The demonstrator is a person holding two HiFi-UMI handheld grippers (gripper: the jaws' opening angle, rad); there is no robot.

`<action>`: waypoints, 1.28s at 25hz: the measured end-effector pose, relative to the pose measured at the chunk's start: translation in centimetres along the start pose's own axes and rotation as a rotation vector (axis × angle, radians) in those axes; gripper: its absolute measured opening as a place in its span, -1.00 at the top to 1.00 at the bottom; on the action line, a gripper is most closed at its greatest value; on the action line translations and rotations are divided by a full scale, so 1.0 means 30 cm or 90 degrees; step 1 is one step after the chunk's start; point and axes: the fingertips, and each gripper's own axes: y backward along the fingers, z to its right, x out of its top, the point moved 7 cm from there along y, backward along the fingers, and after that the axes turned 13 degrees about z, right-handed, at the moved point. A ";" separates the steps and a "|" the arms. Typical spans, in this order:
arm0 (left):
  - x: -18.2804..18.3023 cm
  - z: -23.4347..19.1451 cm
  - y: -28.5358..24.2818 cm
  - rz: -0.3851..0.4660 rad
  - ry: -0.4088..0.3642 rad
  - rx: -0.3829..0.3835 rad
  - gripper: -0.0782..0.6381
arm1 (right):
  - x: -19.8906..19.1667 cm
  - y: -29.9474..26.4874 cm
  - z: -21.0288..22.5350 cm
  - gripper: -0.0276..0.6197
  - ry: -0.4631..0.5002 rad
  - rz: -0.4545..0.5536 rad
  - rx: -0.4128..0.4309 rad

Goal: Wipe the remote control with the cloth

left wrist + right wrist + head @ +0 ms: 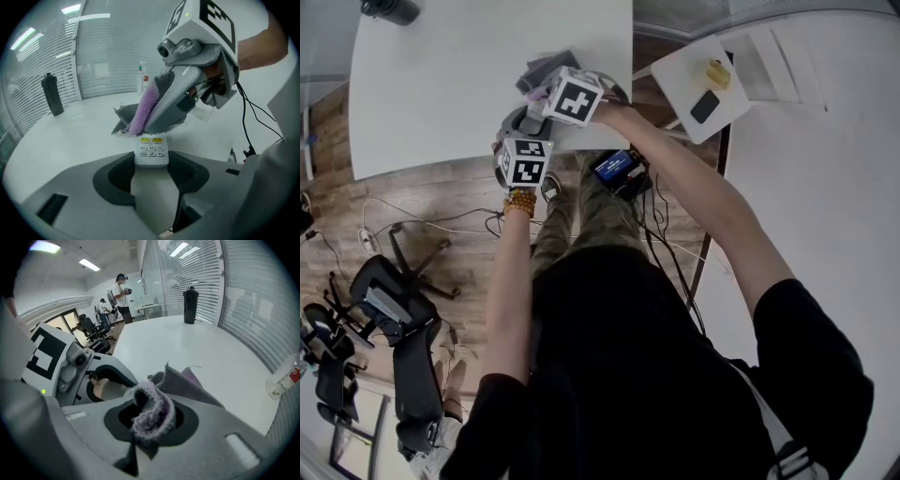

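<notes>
Jaws of the left gripper (151, 163) stood wide yet pressed on both long sides of a slim white plastic remote control (151, 149) with two yellow buttons and rows of grey ones. We saw its near end clamped between the dark pads and its far end reaching straight out ahead of that gripper. We could not tell whether the remote control rested on the white surface (70, 136) below or was carried clear of it.

The right gripper (149, 420) slanted down from above and from the right of the left gripper, its jaws closed tight on a fuzzy purple and grey cloth (143, 110). A bunched purple fold sat squeezed between its pads, while looser grey folds spilled out past its tips. That cloth lay against the far end of the remote control, covering it just beyond the yellow buttons.

From the head view we found both grippers close together at the near edge of the surface, the right one just beyond the left. Well beyond the left gripper and off to its left a tall black bottle (51, 93) stood upright. Straight ahead and farther back, a clear spray bottle (141, 77) with a red label stood near the slatted blinds (108, 51).
</notes>
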 end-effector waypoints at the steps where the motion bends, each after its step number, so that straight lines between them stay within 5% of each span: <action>1: 0.001 -0.001 0.000 0.000 0.000 -0.001 0.14 | -0.006 0.001 -0.013 0.73 0.001 -0.010 0.027; 6: 0.010 -0.014 0.006 0.000 0.006 0.000 0.14 | 0.032 0.049 -0.145 0.74 -0.031 0.057 0.299; 10: 0.008 -0.009 -0.002 0.004 0.002 0.001 0.14 | 0.109 0.169 -0.159 0.74 -0.059 0.185 0.377; 14: 0.005 -0.011 -0.004 0.005 0.000 0.002 0.14 | 0.148 0.212 -0.094 0.74 -0.215 0.294 0.448; 17: 0.003 -0.015 0.004 0.001 0.003 0.002 0.14 | 0.063 0.115 -0.003 0.74 -0.274 0.251 0.372; 23: 0.005 -0.014 0.005 0.005 0.000 0.007 0.14 | -0.012 0.007 0.021 0.73 -0.065 0.144 0.170; 25: 0.007 -0.016 0.004 0.004 0.004 0.005 0.14 | -0.014 -0.009 0.026 0.73 -0.041 0.138 0.151; 32: 0.014 -0.020 0.014 0.008 -0.001 0.004 0.14 | -0.046 0.004 0.123 0.73 -0.116 0.166 0.155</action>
